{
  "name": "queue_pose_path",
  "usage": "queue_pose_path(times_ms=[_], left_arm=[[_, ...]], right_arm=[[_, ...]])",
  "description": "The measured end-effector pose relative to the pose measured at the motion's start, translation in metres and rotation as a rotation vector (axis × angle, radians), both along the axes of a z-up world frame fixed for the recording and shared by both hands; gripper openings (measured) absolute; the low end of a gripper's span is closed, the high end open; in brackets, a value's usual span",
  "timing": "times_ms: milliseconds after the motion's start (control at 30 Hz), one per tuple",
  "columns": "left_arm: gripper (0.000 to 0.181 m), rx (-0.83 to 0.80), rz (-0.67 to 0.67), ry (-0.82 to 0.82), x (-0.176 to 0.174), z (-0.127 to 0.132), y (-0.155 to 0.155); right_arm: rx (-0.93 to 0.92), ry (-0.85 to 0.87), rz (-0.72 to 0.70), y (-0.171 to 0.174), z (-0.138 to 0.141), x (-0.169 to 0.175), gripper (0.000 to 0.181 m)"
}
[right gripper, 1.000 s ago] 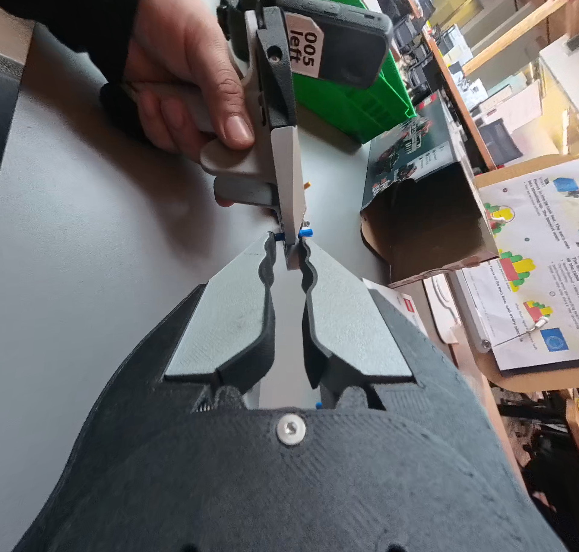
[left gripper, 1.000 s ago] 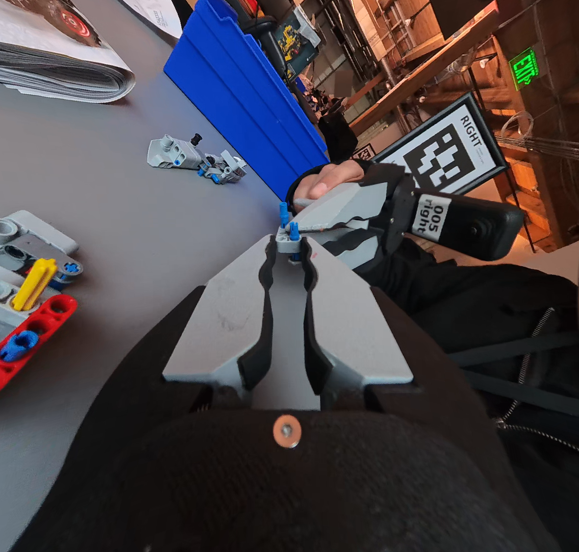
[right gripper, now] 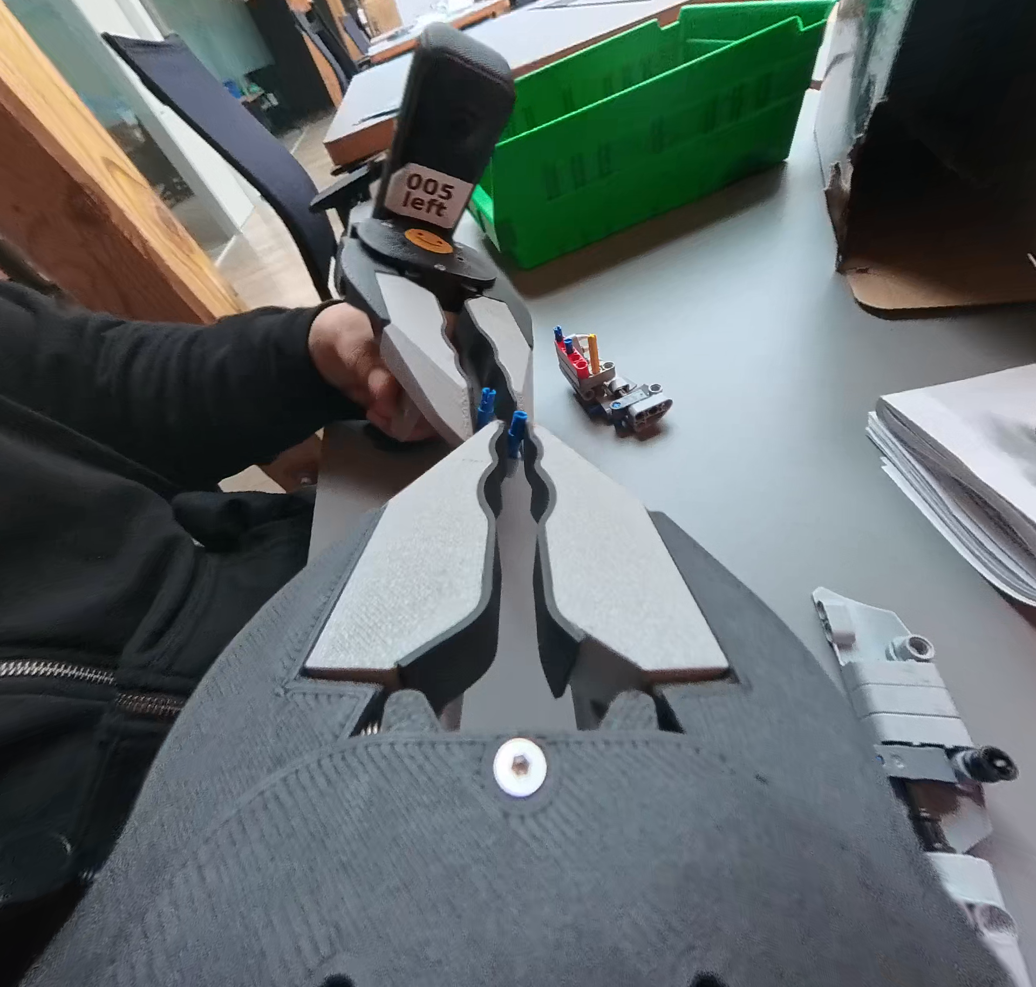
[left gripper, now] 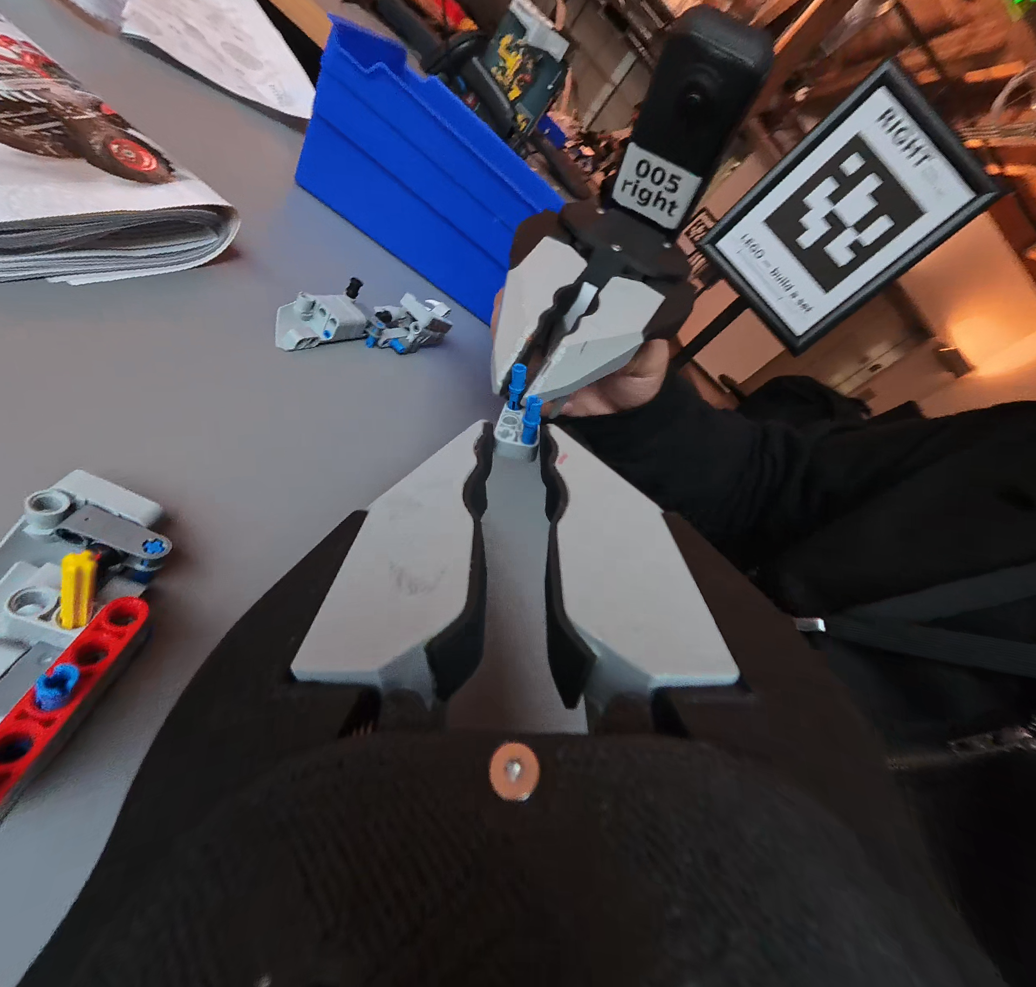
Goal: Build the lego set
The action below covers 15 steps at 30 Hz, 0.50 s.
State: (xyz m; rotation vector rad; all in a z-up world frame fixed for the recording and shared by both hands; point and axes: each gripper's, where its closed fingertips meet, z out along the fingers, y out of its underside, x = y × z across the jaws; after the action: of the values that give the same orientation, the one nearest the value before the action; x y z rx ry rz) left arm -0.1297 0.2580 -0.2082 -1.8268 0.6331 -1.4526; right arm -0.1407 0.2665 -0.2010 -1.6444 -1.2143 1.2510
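Left gripper (left gripper: 514, 437) is pinching a small grey lego block (left gripper: 516, 434) at its tips, held above the grey table (left gripper: 196, 399). One blue pin (left gripper: 531, 412) stands seated in the block. My right gripper (right gripper: 511, 440) is clamped on a second blue pin (right gripper: 516, 427); from the left wrist view that pin (left gripper: 517, 380) sits right at the block's free hole, touching or nearly so, can't tell if it's in. Both sets of tips meet nose to nose, mid-air near the table edge.

Parked on the table: a red, grey and yellow sub-assembly (left gripper: 67, 612) to my left side, a small grey sub-assembly (left gripper: 359, 321) just beside the blue bin (left gripper: 415, 175), an open instruction booklet (left gripper: 84, 197) further back. Right wrist view also shows a green bin (right gripper: 644, 136) and a cardboard box (right gripper: 942, 175) well behind the red sub-assembly.
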Motion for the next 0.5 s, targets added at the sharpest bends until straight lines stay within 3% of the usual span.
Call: queue_pose_path(times_ms=[133,233,367,500], left_arm=[[0.015,0.061,0.05,0.116,0.002,-0.009,0.001],[0.015,0.138,0.087,0.25,0.002,-0.018,0.006],[0.015,0.077,0.034,0.108,0.004,-0.001,0.001],[0.015,0.091,0.069,0.123,0.0,0.002,0.007]], right_arm=[[-0.102,0.015,-0.015,0.003,-0.005,-0.002,0.0],[-0.066,0.048,-0.072,0.006,-0.006,-0.007,0.001],[0.051,0.119,-0.075,0.002,0.013,-0.011,0.001],[-0.032,0.201,-0.095,0.01,0.018,-0.015,0.0]])
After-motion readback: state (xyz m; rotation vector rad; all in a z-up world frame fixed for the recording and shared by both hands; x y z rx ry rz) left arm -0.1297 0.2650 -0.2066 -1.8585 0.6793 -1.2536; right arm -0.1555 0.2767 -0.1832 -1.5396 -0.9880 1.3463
